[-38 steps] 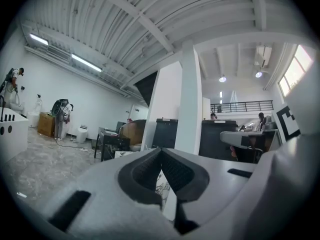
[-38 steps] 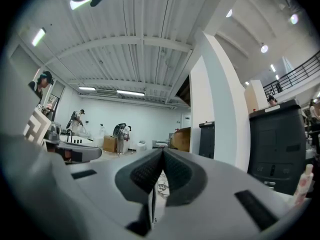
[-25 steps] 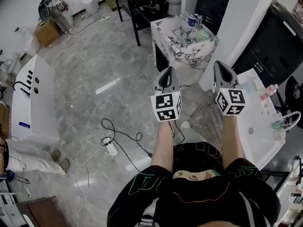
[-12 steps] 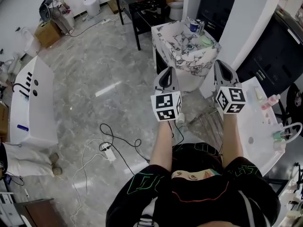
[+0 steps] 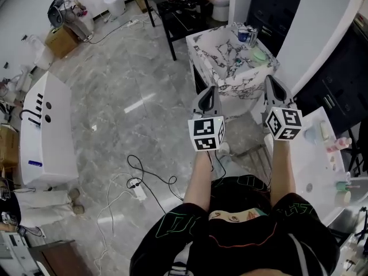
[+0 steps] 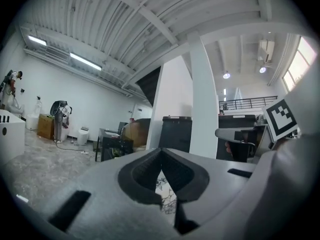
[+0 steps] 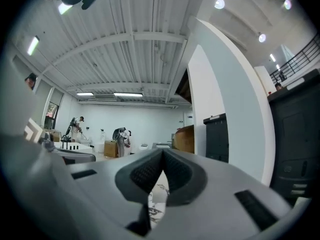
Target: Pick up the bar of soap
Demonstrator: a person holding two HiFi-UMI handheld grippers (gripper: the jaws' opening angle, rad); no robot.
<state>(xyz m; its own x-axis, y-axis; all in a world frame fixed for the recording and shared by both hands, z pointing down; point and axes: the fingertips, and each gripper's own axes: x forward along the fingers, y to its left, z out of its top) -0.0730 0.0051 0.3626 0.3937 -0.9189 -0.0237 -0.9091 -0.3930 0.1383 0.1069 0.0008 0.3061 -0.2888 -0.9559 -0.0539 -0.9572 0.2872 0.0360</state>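
A pale green oval, apparently the bar of soap (image 5: 260,55), lies on the right rim of a marble-patterned basin (image 5: 221,50). Both grippers are held level and point toward that basin from a little short of it. My left gripper (image 5: 208,89) is shut with nothing between its jaws; its tips meet in the left gripper view (image 6: 161,151), where a strip of marble (image 6: 167,200) shows below them. My right gripper (image 5: 269,80) is also shut and empty (image 7: 162,153), in line with the basin's right side. Neither touches the soap.
Blue-and-white cans (image 5: 247,34) stand at the basin's far corner. A black table (image 5: 172,7) is behind it and a white pillar (image 5: 322,33) to its right. A white counter (image 5: 313,165) with bottles is at my right, and cables with a power strip (image 5: 138,190) lie on the floor.
Both grippers have travelled forward with the person, so the marble basin now lies closer ahead of their tips. The jaws have stayed shut.
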